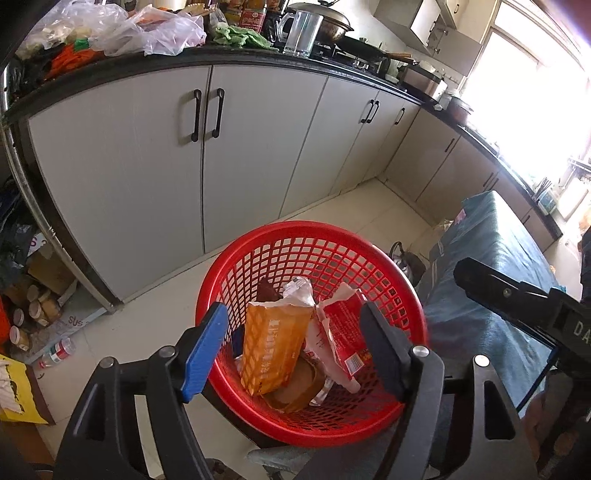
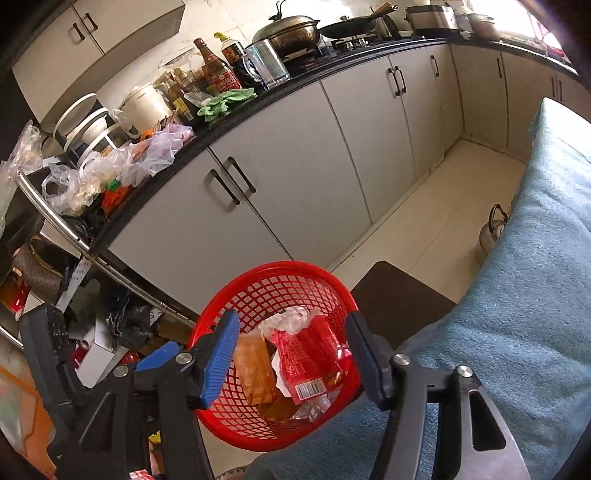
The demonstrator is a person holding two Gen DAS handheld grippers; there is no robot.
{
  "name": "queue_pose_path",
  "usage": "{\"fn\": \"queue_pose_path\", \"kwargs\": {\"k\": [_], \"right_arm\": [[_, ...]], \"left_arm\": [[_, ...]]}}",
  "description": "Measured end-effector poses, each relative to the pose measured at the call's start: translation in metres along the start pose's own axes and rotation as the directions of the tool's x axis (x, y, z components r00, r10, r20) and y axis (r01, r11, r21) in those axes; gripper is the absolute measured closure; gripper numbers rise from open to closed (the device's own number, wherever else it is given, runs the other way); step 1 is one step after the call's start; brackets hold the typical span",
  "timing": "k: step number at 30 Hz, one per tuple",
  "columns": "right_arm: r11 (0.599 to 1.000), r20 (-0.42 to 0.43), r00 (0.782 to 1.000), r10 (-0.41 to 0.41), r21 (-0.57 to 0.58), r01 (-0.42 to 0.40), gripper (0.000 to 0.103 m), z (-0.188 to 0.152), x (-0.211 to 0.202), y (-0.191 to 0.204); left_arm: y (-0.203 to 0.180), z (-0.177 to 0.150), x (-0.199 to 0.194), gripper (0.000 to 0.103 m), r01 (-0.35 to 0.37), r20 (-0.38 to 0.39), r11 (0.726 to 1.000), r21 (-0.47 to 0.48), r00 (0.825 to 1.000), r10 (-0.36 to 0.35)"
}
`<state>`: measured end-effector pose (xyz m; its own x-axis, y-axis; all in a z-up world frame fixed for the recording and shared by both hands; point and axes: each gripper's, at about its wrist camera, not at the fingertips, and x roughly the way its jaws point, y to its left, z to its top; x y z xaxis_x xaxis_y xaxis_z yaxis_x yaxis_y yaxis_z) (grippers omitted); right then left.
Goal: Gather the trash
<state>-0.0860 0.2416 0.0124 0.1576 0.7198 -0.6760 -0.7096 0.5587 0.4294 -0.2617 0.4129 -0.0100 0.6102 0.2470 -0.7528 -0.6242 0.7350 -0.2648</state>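
A red mesh basket [image 1: 310, 332] sits on a dark stool [image 2: 399, 299] in a cluttered kitchen, with both pairs of tongs poised above it. The left tongs [image 1: 295, 350] stand spread, their blue pad and black pad flanking the basket's contents without touching them; nothing is pinched between them. The right tongs [image 2: 295, 358] are likewise spread over the basket and grip nothing.

Inside the basket lies the collected trash: an orange packet [image 1: 273, 347] leaning upright toward the near wall, a torn red wrapper [image 1: 343, 325] just beside it (its barcode shows in the right wrist view), a crumpled clear bag [image 1: 299, 290] behind both, and a brown cardboard piece [image 1: 295, 387] underneath.

Beyond the basket runs a row of grey cabinet doors [image 1: 122, 162] under a black-topped table [image 1: 258, 59], which carries plastic bags [image 1: 147, 33], a green cloth [image 1: 240, 37], a clear jug [image 1: 303, 31] and a lidded wok [image 1: 325, 18]. To the right of the basket stretches a blue-covered surface [image 2: 535, 314]; a metal kettle [image 2: 493, 229] stands on the floor behind the stool.
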Motion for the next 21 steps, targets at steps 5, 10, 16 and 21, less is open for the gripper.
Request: {"fn": "queue_pose_path", "kwargs": {"k": [5,10,16,21], "right_arm": [[0.999,0.033,0.999,-0.011,-0.036,0.012,0.039,-0.003,-0.008,0.006],[0.999,0.054,0.998,-0.020,-0.038,0.022,0.037,-0.011,-0.027,0.009],[0.999,0.109,0.993,-0.034,-0.039,0.038,0.033,-0.023,-0.064,0.010],[0.995,0.154,0.985,-0.071,-0.052,0.080,0.032,-0.042,-0.097,0.012]], "left_arm": [[-0.002,-0.002,-0.015,0.030,-0.005,0.024,1.000,0.010,1.000,0.005],[-0.011,-0.005,-0.040,0.026,-0.055,0.090,0.997,0.052,0.995,0.050],[-0.032,-0.016,-0.076,0.018,-0.182,0.244,0.977,0.109,0.958,0.151],[-0.043,-0.029,-0.115,0.004,-0.286,0.441,0.952,0.105,0.872,0.214]]}}
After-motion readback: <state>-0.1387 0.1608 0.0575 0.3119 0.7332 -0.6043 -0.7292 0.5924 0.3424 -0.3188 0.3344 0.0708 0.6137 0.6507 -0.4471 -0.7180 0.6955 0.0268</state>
